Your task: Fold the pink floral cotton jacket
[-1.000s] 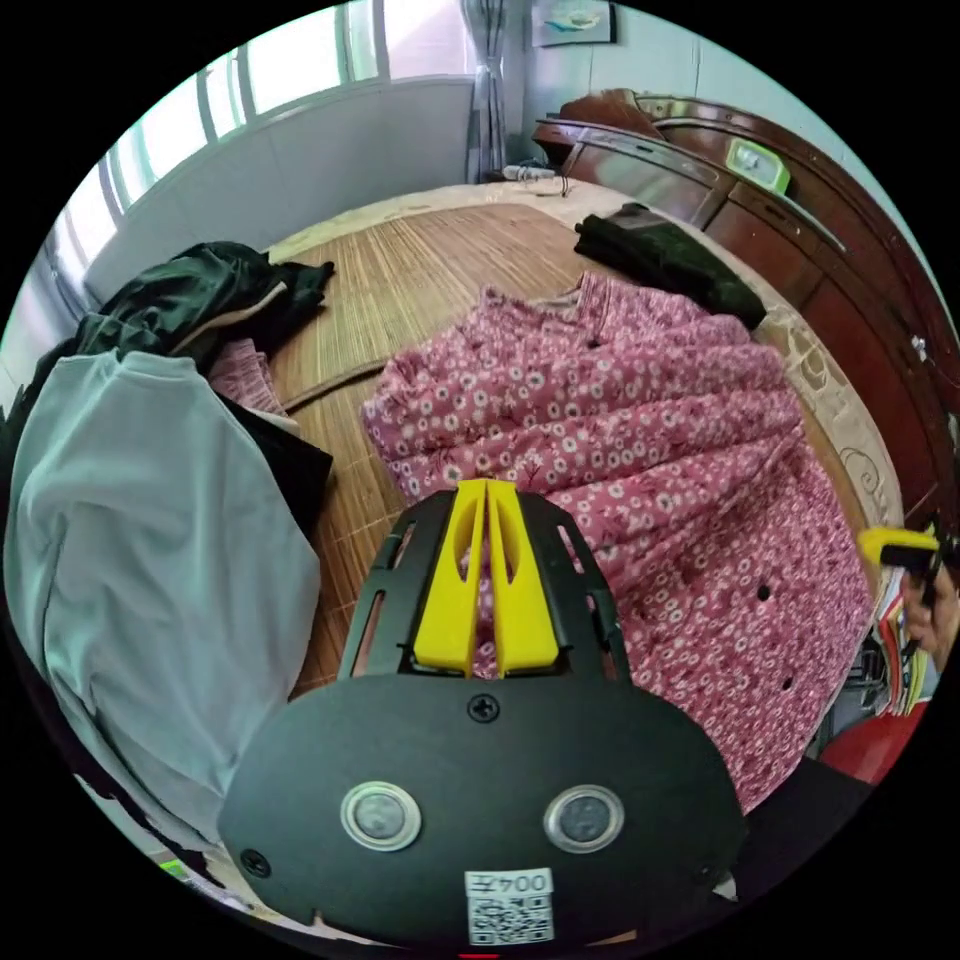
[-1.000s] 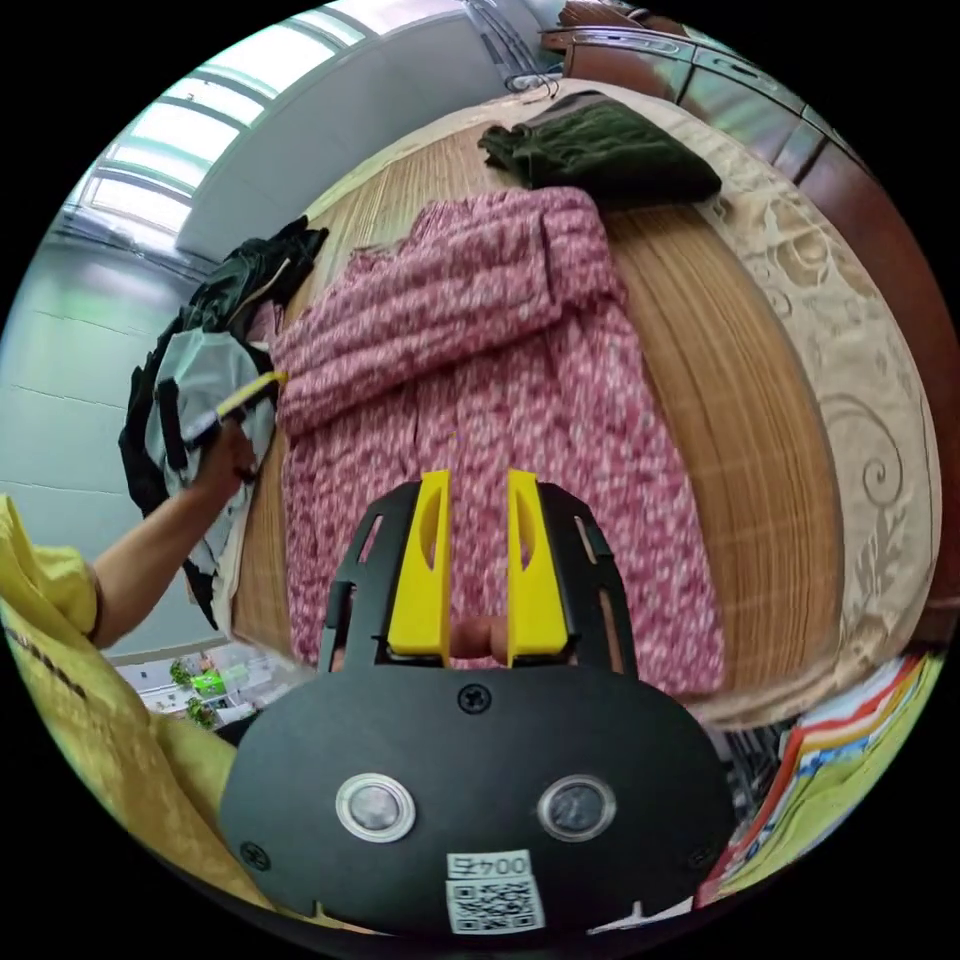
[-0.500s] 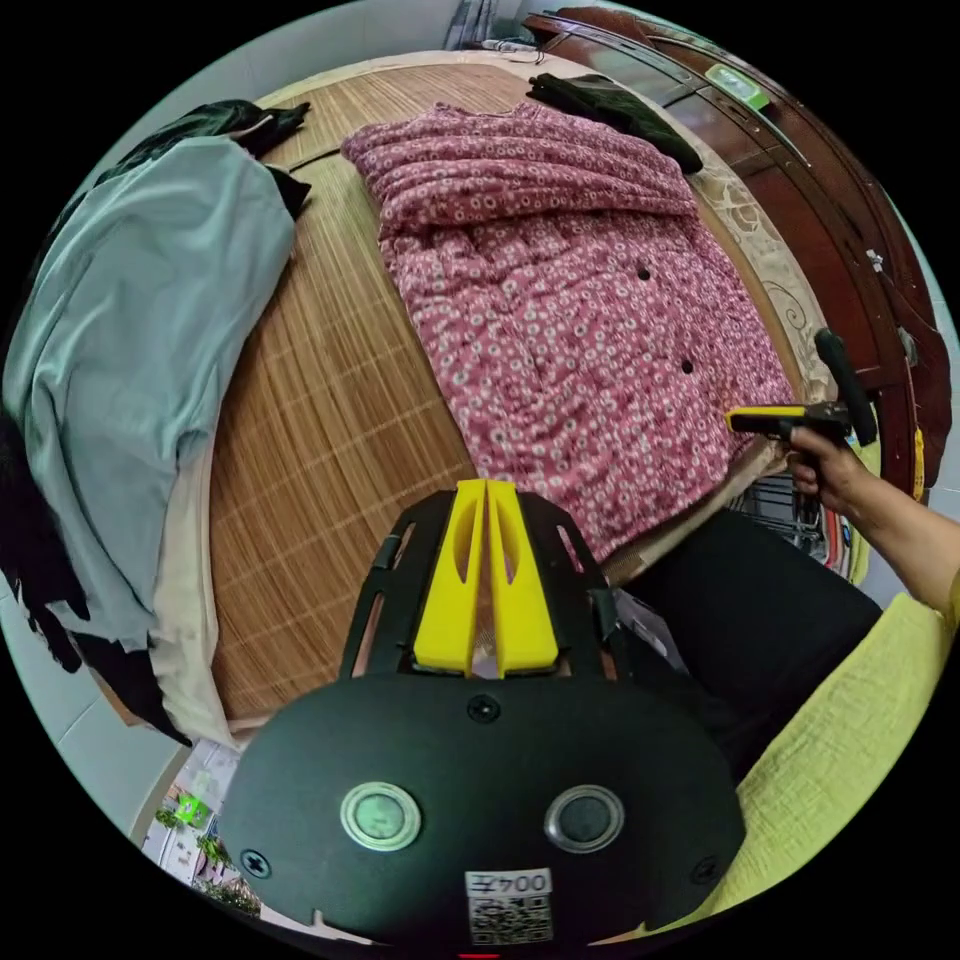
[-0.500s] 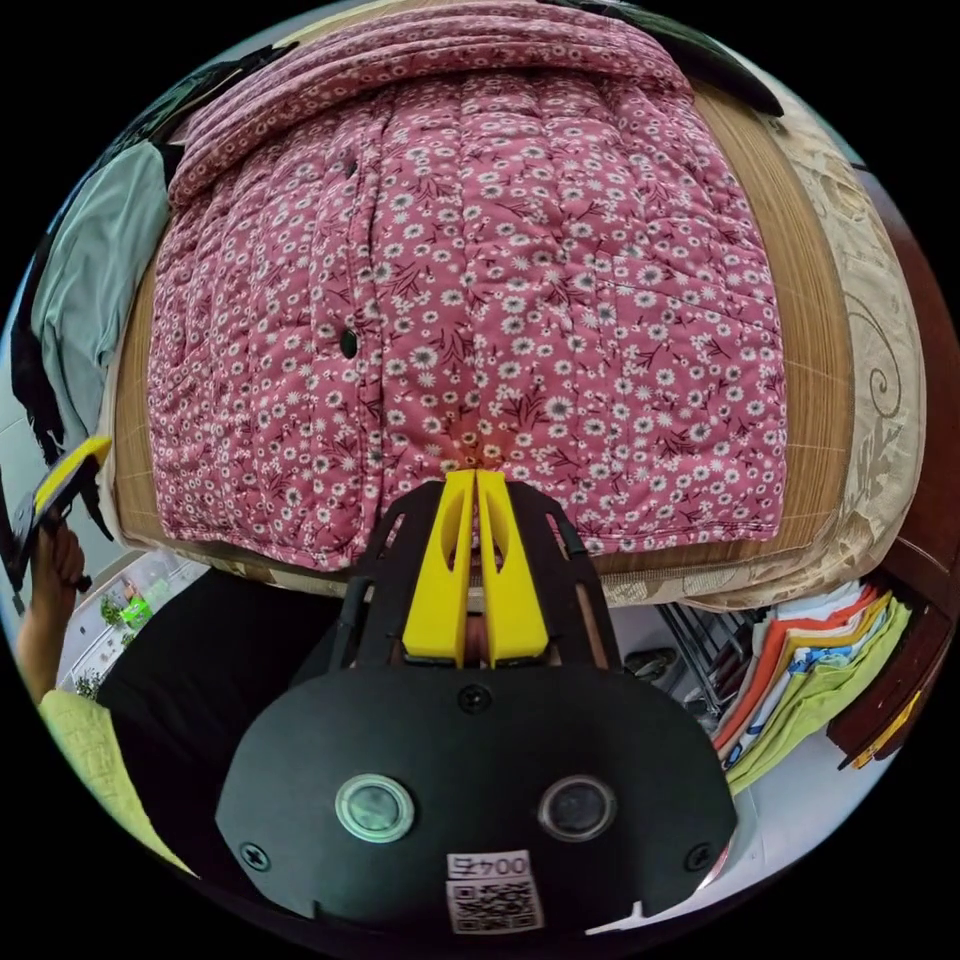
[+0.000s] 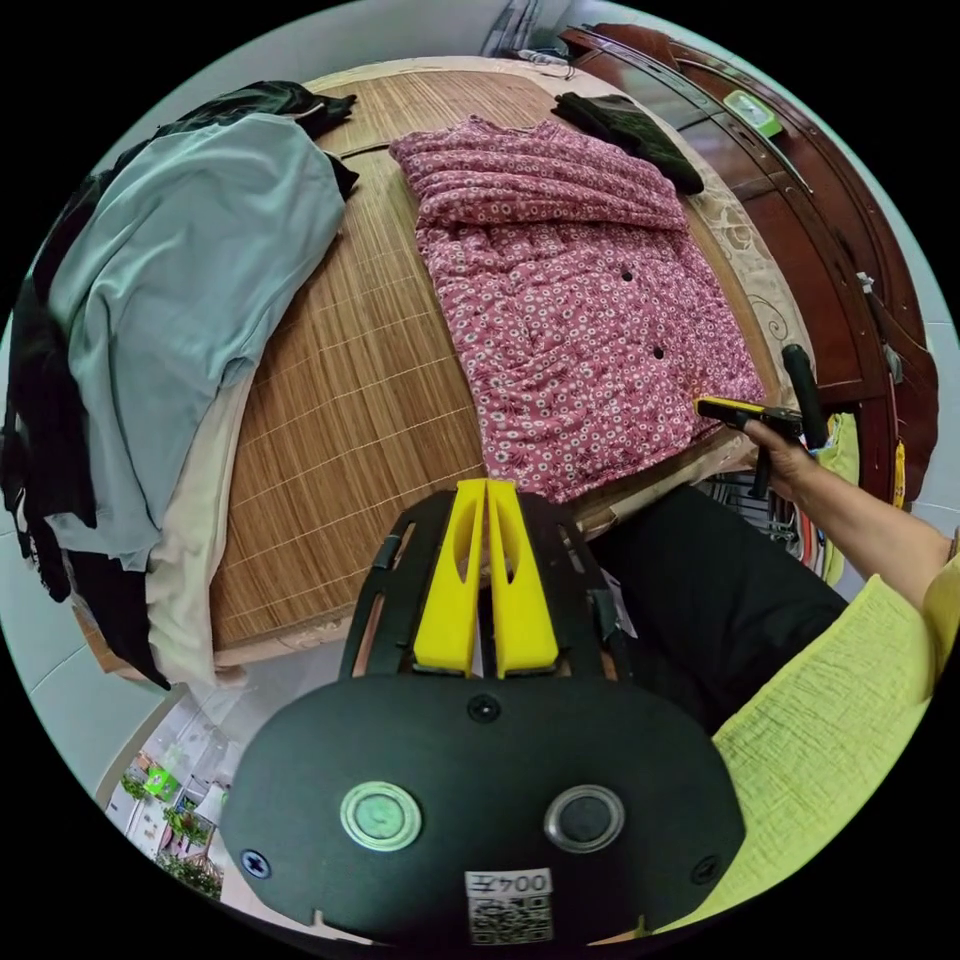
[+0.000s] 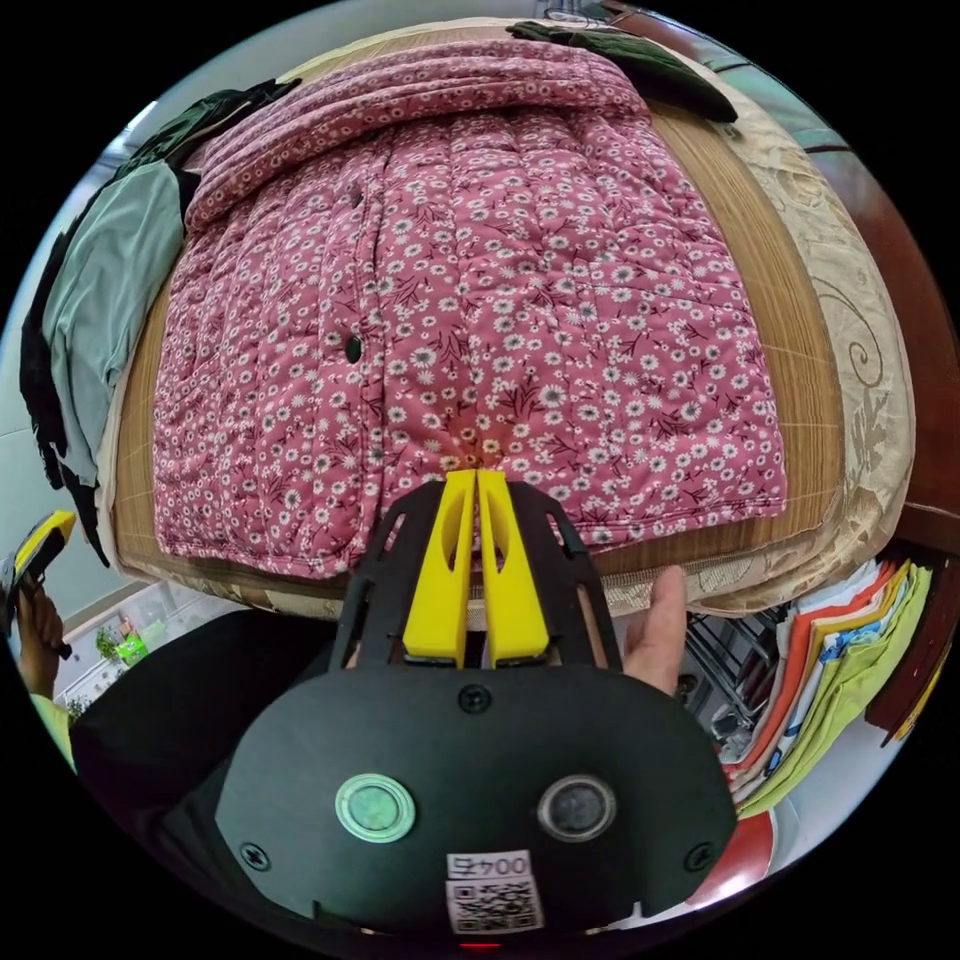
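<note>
The pink floral jacket (image 5: pixel 580 300) lies flat on the bamboo mat (image 5: pixel 350 400), sleeves folded across its top and hem toward the bed's near edge. In the right gripper view the jacket (image 6: pixel 470 290) spreads wide, with dark buttons down its front. My left gripper (image 5: pixel 485 490) is shut with nothing between its jaws, held off the bed's near edge. My right gripper (image 6: pixel 475 478) is shut too, hovering over the hem. From the left gripper view, the right gripper (image 5: pixel 735 410) sits at the hem's right corner. The left gripper (image 6: pixel 35 540) shows at the far left.
A heap of clothes with a pale green top (image 5: pixel 180 270) covers the mat's left side. A dark green garment (image 5: pixel 630 125) lies beyond the jacket. A wooden headboard (image 5: pixel 800 170) runs along the right. Colourful stacked items (image 6: pixel 830 690) sit below the bed's edge.
Both grippers drew back from the jacket to the bed's near edge. The right gripper, open a second ago, has shut. The jacket lies as before.
</note>
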